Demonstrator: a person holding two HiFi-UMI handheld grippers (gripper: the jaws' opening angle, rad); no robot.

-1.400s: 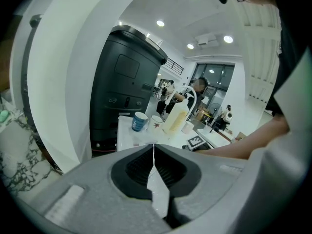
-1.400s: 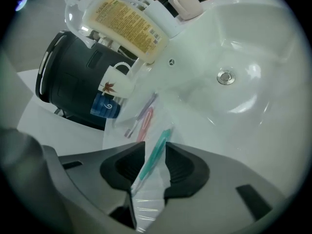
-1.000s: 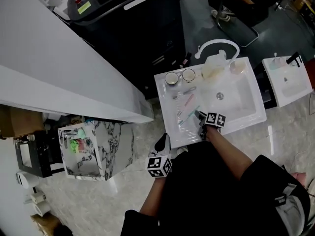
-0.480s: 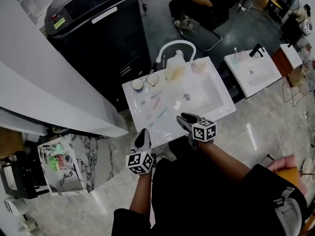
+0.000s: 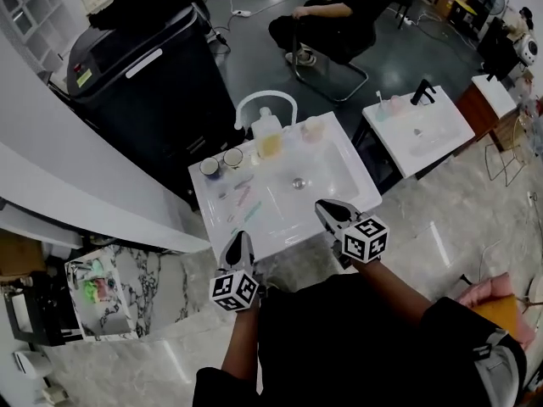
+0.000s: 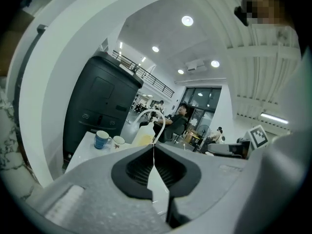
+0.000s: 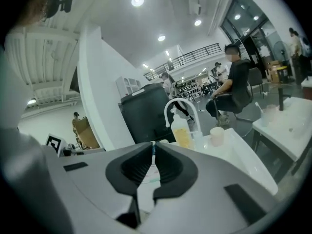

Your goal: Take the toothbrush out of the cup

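Observation:
Two cups (image 5: 209, 167) (image 5: 232, 157) stand at the back left of the white sink (image 5: 339, 172); from above both look empty. Toothbrushes (image 5: 243, 195) lie loose on the sink's left ledge. My left gripper (image 5: 240, 238) hovers shut at the sink's front edge with nothing in it; its own view shows the blue cup (image 6: 102, 139) and white cup (image 6: 118, 141) far ahead. My right gripper (image 5: 326, 209) hangs over the sink's front right edge. Its jaws have just been closing and stand nearly together, nothing between them.
A soap bottle (image 5: 265, 134), a curved white faucet (image 5: 254, 100) and a pink cup (image 5: 313, 128) line the sink's back. A black cabinet (image 5: 144, 75) stands behind left, a second sink (image 5: 420, 130) at right, a seated person (image 5: 339, 15) beyond.
Both grippers rose and drew back from the sink toward its front edge. The right gripper left the toothbrushes on the ledge and its jaws came together. The head view tilted up.

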